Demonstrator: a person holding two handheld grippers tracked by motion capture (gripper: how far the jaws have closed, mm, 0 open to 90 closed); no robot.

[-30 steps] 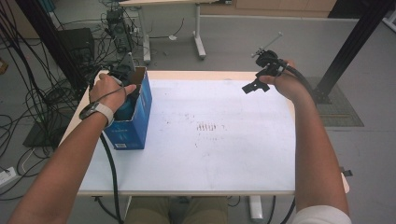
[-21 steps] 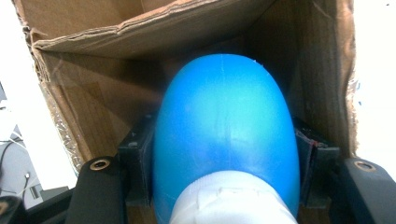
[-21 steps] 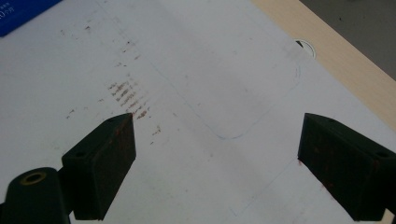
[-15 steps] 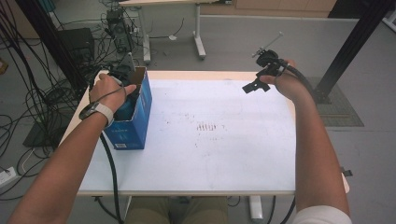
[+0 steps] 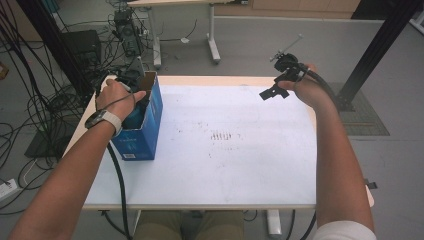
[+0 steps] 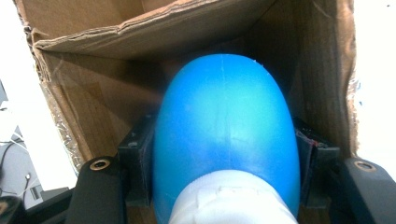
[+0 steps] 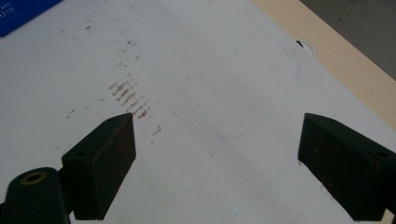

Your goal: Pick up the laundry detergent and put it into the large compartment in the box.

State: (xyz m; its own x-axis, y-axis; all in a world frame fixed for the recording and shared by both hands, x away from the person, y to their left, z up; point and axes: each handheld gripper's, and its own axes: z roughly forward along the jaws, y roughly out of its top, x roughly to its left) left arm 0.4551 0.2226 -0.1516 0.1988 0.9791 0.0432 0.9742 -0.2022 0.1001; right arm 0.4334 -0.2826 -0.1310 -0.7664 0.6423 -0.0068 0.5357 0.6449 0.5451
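A blue cardboard box [image 5: 145,132] stands open-topped on the left part of the white table [image 5: 250,170]. In the left gripper view my left gripper [image 6: 224,154] reaches into that box [image 6: 93,98] and is shut on a smooth blue rounded object [image 6: 226,126] with a white end; both black pads press its sides. The left hand [image 5: 115,97] rests over the box's top in the high view. My right gripper [image 5: 272,92] hovers over the table's far right corner. It is open, with nothing between its fingers [image 7: 107,158].
Brown smudges [image 5: 225,136] mark the middle of the white tabletop. A hole [image 7: 306,46] sits in the wooden edge strip. Cables [image 5: 30,115] cover the floor on the left, a black post [image 5: 375,50] rises at the right, and another table's legs [image 5: 212,45] stand behind.
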